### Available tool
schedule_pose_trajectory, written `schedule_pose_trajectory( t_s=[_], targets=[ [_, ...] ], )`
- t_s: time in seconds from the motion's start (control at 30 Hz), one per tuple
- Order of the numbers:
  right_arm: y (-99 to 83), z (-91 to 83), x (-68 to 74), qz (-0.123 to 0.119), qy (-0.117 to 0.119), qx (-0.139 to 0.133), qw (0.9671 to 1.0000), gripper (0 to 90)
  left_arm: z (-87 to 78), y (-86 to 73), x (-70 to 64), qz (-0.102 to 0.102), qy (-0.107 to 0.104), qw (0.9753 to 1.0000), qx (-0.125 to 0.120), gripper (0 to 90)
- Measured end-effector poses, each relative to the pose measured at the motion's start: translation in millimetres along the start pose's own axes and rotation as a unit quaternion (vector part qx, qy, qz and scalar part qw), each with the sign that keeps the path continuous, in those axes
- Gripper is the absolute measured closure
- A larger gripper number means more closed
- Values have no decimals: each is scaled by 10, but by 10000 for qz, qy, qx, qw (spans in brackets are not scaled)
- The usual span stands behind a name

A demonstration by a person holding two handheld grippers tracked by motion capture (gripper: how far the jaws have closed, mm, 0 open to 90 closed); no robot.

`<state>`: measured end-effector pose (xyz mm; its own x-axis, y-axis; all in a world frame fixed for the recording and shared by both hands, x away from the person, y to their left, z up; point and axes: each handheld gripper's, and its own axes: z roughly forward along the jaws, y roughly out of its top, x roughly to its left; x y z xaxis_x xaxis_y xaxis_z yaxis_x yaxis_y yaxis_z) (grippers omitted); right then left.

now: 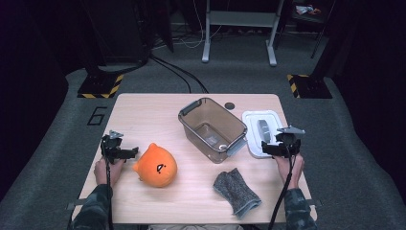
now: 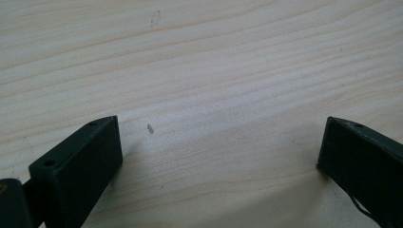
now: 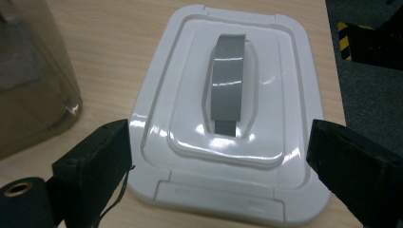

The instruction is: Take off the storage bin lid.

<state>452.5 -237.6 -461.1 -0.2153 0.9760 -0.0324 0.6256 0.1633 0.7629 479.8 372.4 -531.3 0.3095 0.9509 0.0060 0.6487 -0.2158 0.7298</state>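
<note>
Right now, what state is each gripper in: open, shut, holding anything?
Left gripper: open, empty, over bare table.
Right gripper: open, empty, jaws spread at the near end of the white lid.

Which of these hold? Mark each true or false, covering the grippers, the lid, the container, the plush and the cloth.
1. The right gripper hangs open over the white plastic lid. True.
2. The clear plastic container wears its lid. False: the lid lies beside it.
3. The orange round plush toy sits inside the container. False: it rests on the wooden table.
4. The left gripper is open, holding nothing. True.
5. The grey knitted cloth lies on the table. True.
</note>
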Motion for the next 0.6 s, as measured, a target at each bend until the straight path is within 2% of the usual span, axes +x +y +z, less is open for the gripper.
schedule_pose_trajectory(
  t_s=[0.03, 0.1, 0.3, 0.43, 0.6],
  targets=[
    [0, 0, 0, 0, 0, 0, 10000, 65, 0, 0, 0, 0, 0, 10000, 0, 2],
    [-111, -61, 10, -37, 36, 32, 10000, 48, 0, 0, 0, 1, 2, 10000, 3, 2],
    [-328, -121, 42, -162, -76, 111, 9998, 33, 1, 0, 0, -4, -7, 10000, 2, 2],
    [-515, -144, 32, -68, -111, 134, 9998, 22, 0, 0, 0, 0, 4, 10000, 4, 2],
    [-650, -149, 5, -35, -176, 187, 9997, 5, 1, 1, -1, -7, -4, 10000, 5, 2]
  ],
)
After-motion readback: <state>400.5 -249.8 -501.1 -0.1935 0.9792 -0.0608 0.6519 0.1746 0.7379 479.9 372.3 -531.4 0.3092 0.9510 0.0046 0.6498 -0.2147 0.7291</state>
